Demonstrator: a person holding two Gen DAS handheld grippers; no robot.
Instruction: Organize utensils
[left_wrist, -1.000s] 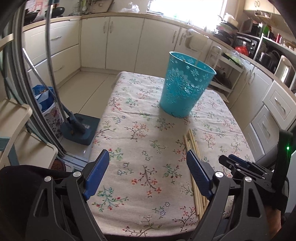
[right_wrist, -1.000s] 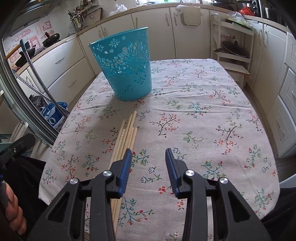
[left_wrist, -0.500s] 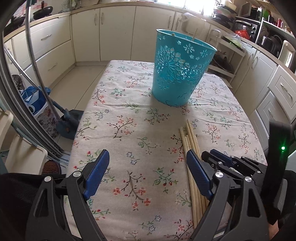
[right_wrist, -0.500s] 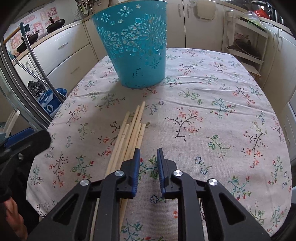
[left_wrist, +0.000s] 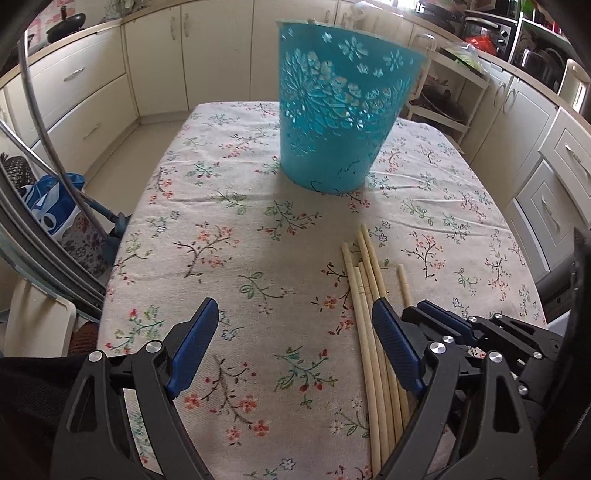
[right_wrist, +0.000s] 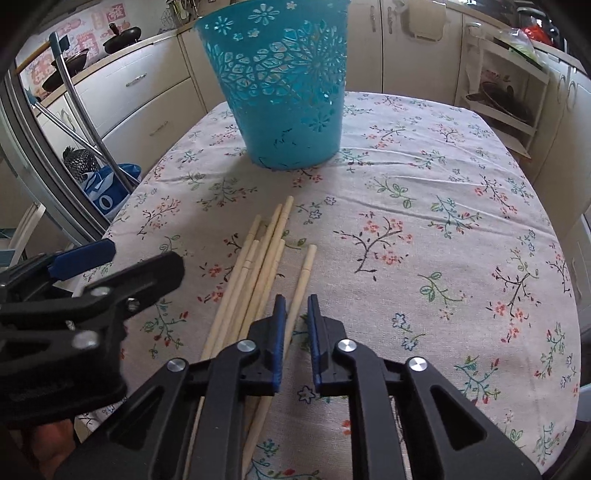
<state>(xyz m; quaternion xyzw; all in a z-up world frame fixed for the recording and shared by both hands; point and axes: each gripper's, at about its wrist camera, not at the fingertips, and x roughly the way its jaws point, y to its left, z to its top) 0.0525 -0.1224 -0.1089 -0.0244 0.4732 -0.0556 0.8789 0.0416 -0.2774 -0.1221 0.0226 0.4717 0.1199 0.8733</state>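
A turquoise cut-out bucket (left_wrist: 340, 110) (right_wrist: 288, 92) stands upright at the far middle of the flowered tablecloth (left_wrist: 221, 229). Several pale wooden chopsticks (left_wrist: 364, 295) (right_wrist: 251, 280) lie in a bundle on the near side. One chopstick (right_wrist: 305, 269) (left_wrist: 403, 286) lies a little apart on the right of the bundle. My right gripper (right_wrist: 296, 299) is low over the cloth, shut on that single chopstick. My left gripper (left_wrist: 293, 306) hangs open just left of the bundle with nothing between its fingers; its right finger (left_wrist: 391, 343) covers part of the sticks.
Cream kitchen cabinets (left_wrist: 92, 96) run around the table. Beside the table's left edge are a metal frame (left_wrist: 40, 229) and a blue-and-white bag (left_wrist: 48, 206) on the floor. A white rack (right_wrist: 502, 92) with dishes stands behind on the right.
My right gripper's jaws have narrowed from well apart to a slim gap around one chopstick, which has slid away from the bundle. My left gripper has come forward and lower, staying open.
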